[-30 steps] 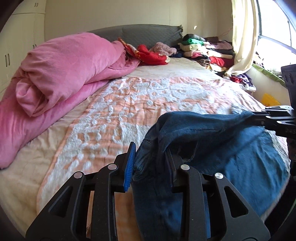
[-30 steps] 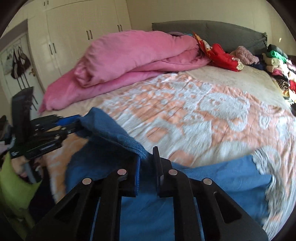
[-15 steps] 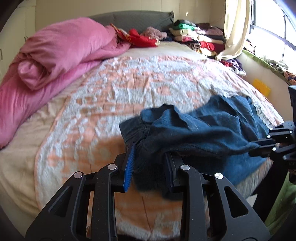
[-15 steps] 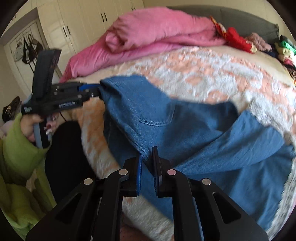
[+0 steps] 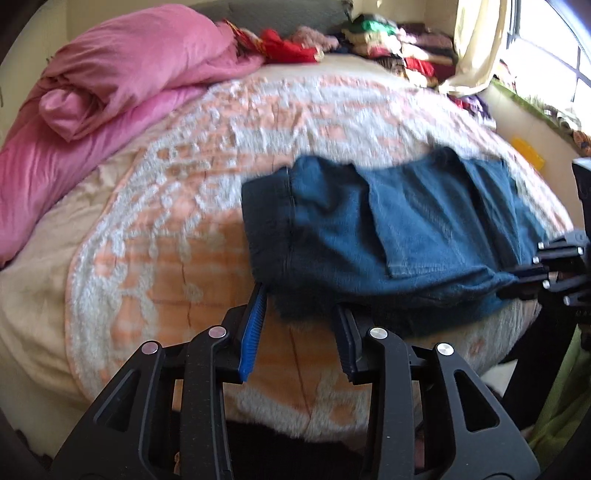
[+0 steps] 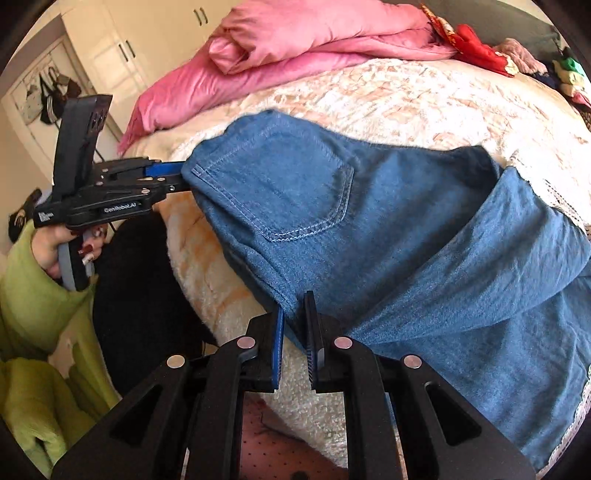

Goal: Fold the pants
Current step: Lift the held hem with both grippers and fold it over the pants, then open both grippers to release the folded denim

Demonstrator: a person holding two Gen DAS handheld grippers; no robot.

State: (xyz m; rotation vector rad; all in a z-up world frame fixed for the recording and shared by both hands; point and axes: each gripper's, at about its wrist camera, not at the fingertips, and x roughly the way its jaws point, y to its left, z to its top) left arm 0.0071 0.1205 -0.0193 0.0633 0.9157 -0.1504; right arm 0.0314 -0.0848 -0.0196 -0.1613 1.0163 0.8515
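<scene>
On the near edge of the bed's fuzzy peach and white blanket point(image 5: 177, 206) lie the blue denim pants point(image 6: 332, 221), back pocket facing up. The left gripper point(image 5: 299, 306) has its fingers spread wide, with the waistband corner between them; I cannot tell if it is pinched. The right gripper point(image 6: 293, 317) is squeezed tight on the other waist edge. A big pink quilt point(image 5: 110, 85) sits far behind.

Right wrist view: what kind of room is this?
Most likely a home bedroom: a bed under a peach-and-white fleece bedspread, a rolled pink duvet near the grey headboard, and cream built-in wardrobe doors behind. Blue denim pants lie on the bed.
</scene>
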